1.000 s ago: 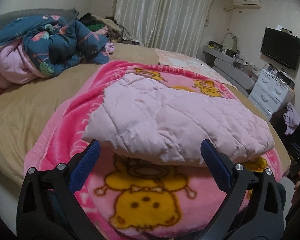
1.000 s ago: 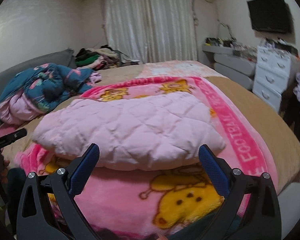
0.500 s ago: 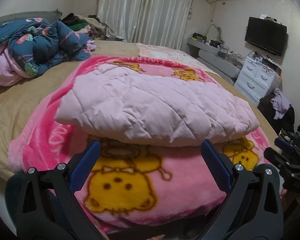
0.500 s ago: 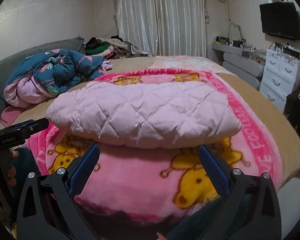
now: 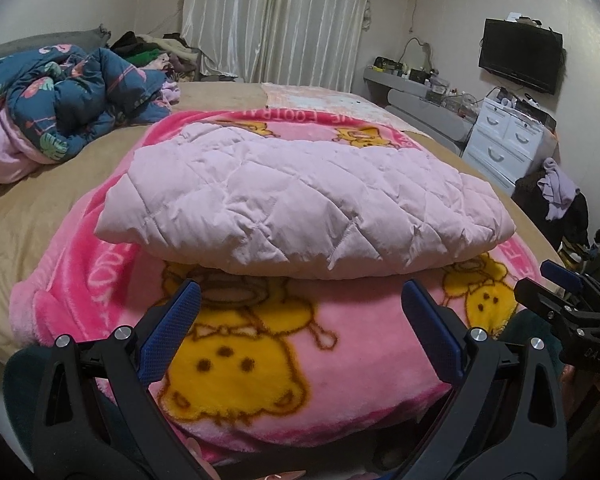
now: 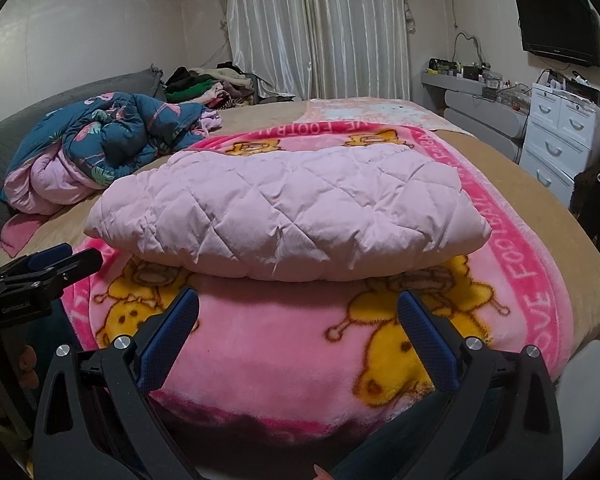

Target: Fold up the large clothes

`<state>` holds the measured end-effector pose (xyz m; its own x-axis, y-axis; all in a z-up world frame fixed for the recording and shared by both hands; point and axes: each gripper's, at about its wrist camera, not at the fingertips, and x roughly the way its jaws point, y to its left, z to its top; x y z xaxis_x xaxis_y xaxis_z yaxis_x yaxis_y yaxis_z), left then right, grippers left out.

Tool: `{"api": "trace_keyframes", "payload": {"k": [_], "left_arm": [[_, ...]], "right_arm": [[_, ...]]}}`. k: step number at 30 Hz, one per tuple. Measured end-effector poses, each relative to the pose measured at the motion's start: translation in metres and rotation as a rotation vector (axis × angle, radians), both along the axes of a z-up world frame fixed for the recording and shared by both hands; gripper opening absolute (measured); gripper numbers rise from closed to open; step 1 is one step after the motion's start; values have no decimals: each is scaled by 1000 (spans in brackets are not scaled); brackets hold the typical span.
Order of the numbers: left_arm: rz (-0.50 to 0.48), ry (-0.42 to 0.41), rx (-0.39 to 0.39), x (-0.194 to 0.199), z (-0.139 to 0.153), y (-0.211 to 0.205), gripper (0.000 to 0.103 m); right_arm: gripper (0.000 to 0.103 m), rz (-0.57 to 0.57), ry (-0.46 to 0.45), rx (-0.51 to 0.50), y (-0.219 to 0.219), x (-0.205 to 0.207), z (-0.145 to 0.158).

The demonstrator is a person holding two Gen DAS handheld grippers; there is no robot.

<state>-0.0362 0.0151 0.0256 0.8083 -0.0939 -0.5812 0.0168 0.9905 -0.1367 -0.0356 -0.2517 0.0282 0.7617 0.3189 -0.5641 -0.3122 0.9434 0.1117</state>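
A pale pink quilted garment [image 5: 300, 200] lies folded in a thick flat bundle on a pink blanket with yellow bears [image 5: 260, 352]; it also shows in the right wrist view [image 6: 292, 212] on the same blanket [image 6: 284, 352]. My left gripper [image 5: 300, 304] is open and empty, short of the bundle's near edge. My right gripper [image 6: 298, 312] is open and empty too, just before the bundle. The right gripper appears at the right edge of the left wrist view [image 5: 572, 304], and the left gripper at the left edge of the right wrist view [image 6: 40, 276].
A crumpled blue floral duvet [image 5: 68, 96] lies at the back left of the tan bed [image 5: 28, 216]. A pile of clothes [image 6: 204, 84] sits by the curtain. White drawers [image 5: 508, 136] and a wall TV [image 5: 520, 56] stand to the right.
Both grippers have drawn back from the folded bundle toward the foot of the bed and dropped lower. Each now sees the other gripper at its side. The bundle has not moved.
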Motion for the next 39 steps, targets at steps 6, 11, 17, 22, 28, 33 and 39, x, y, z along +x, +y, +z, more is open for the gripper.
{"api": "trace_keyframes", "payload": {"k": [6,11,17,22,28,33,39], "left_arm": [[6,3,10,0,0,0,94],[6,6,6,-1,0,0,94],[12,9,12,-1,-1,1,94],[13,7,13,-1,-2,2,94],[11,9,14,-2,-1,2,94],[12,6,11,-2,-1,3,94],[13,5,13,-2,-1,2,94]], "right_arm": [[99,3,1,2,2,0,-2],[99,3,2,2,2,0,-2],[99,6,2,2,2,-1,-2],[99,6,2,2,3,-1,-3],[99,11,1,0,5,-2,-2],[99,9,2,2,5,-3,-2],[99,9,2,3,6,-5,-2]]}}
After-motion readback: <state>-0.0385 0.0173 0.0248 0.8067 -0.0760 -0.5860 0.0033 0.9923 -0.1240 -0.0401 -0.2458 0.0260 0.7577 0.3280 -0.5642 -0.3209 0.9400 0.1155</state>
